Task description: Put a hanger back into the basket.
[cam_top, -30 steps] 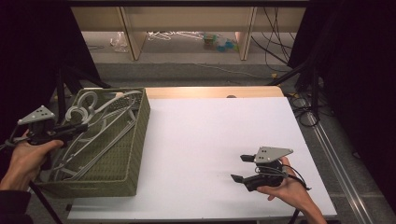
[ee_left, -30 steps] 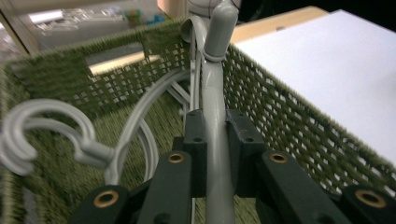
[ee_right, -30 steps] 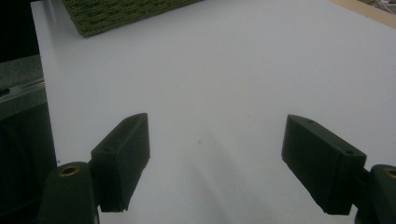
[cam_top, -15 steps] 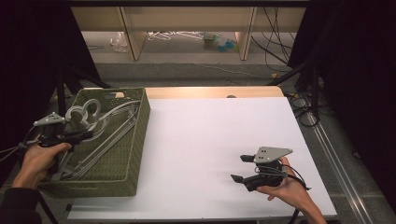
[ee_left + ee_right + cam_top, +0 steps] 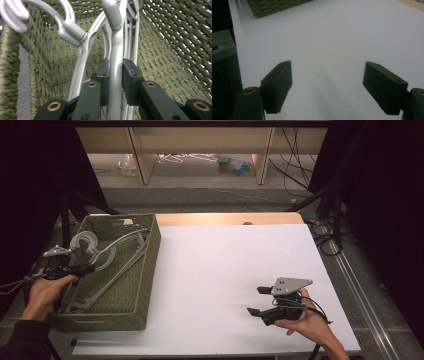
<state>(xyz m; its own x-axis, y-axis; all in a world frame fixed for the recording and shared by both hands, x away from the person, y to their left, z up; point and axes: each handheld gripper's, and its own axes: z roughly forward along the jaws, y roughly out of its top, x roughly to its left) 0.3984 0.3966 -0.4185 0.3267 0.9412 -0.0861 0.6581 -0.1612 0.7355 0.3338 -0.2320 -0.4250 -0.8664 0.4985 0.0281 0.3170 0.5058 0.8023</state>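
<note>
The white table (image 5: 225, 285) carries a green basket (image 5: 145, 270) at its left edge, full of grey hangers (image 5: 107, 265). My left gripper (image 5: 115, 75) is inside it, fingers clamped on one hanger's bar. My right gripper (image 5: 261, 301) rests over bare table, fingers wide apart, empty.

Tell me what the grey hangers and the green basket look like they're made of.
Grey hangers: probably plastic, or coated metal; smooth rounded bars with a soft satin sheen. Green basket: woven cord or paper rope, matte; the twisted strands show plainly in its wall.
</note>
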